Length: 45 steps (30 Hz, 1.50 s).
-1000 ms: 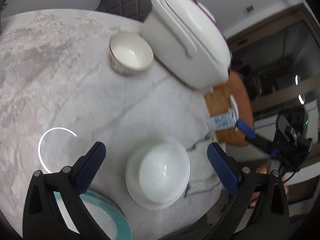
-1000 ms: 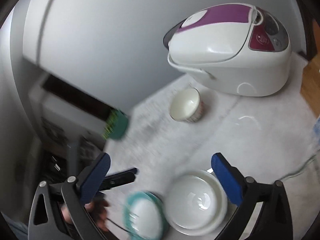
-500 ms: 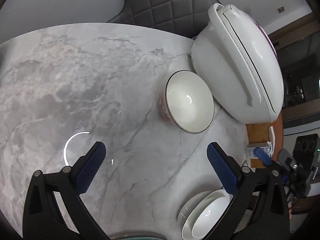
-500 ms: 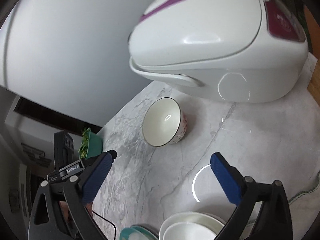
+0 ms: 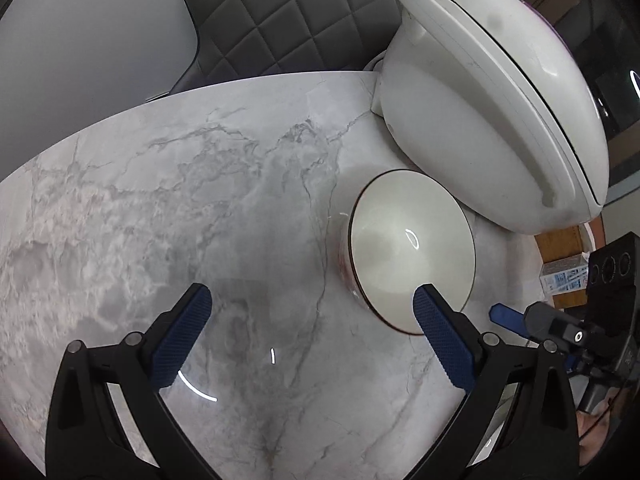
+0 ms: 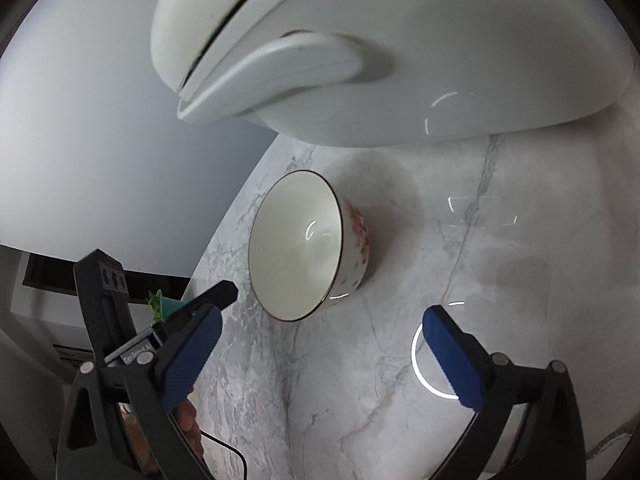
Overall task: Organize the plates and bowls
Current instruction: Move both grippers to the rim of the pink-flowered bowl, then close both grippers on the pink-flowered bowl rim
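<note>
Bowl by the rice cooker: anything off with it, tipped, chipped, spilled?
Nothing stands out. The bowl sits upright on the marble table, empty, its dark rim unbroken where visible, close beside the rice cooker; whether they touch is unclear. No spill around it. Left gripper and right gripper are both open, holding nothing.

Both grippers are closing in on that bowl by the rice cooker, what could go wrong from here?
1. The bowl sits close beside the rice cooker, so a jaw reaching its far side may bump the cooker.
2. The left gripper and right gripper, both open, approach the same bowl and might collide.
3. A thin-rim pinch may slip, and the bowl could slide on the smooth marble table.
</note>
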Tool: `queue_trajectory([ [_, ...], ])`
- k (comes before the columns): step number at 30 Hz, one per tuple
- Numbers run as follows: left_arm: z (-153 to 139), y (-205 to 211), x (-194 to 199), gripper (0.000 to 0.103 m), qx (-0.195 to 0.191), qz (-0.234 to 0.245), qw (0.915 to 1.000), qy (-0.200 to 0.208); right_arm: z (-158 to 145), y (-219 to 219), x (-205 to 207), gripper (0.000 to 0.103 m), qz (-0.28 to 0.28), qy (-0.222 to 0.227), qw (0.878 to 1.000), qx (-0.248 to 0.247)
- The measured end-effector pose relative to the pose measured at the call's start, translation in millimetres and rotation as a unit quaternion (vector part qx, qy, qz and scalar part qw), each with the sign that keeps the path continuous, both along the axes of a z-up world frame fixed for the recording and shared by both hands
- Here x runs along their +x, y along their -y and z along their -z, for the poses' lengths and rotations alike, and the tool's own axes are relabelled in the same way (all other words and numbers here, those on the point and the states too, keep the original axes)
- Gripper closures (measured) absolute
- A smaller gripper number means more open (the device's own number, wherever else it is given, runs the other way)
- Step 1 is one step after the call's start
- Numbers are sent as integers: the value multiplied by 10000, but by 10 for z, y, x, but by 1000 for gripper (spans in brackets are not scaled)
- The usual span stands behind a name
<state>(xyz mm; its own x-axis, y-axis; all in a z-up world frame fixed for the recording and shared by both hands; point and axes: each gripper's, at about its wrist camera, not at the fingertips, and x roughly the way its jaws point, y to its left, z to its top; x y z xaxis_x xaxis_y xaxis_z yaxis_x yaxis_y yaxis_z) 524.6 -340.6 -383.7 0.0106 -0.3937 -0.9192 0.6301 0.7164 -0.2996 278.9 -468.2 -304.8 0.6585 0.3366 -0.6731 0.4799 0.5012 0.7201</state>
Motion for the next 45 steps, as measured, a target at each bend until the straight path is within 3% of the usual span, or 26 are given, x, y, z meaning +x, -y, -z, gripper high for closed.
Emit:
queue_trajectory([
  [5,166,94,178,2,84,74,9999,-71,91,29,51,21,111,-166,9997,105],
  [12,244,314,263,2,447,539,9974,148,180,74,65,23,312,-388,9985,247],
  [19,345,553,268,3,733,834,9933,320,225,79,116,32,394,-555,9969,386],
  [21,396,585,262,9,759,894,9927,285,255,87,127,33,394,-622,9964,418],
  [23,445,607,275,27,771,878,9929,218,311,98,120,35,440,-688,9952,538],
  [25,505,623,299,38,781,845,9933,103,360,104,95,41,513,-749,9938,636],
  [29,569,682,286,46,741,907,9931,-35,373,104,49,44,556,-695,9934,723],
  [30,574,692,277,49,717,926,9931,-59,375,110,43,47,572,-694,9933,721],
  [32,564,701,260,63,598,935,9937,-143,386,143,18,63,636,-708,9928,722],
  [34,567,747,254,73,539,951,9938,-189,404,155,6,66,657,-624,9924,832],
  [35,570,766,240,77,546,962,9937,-197,397,169,26,74,630,-573,9928,837],
  [38,582,826,225,94,481,979,9937,-260,362,146,31,75,533,-527,9942,770],
  [45,549,873,119,95,640,1037,9924,-162,313,113,-6,76,465,-513,9955,644],
])
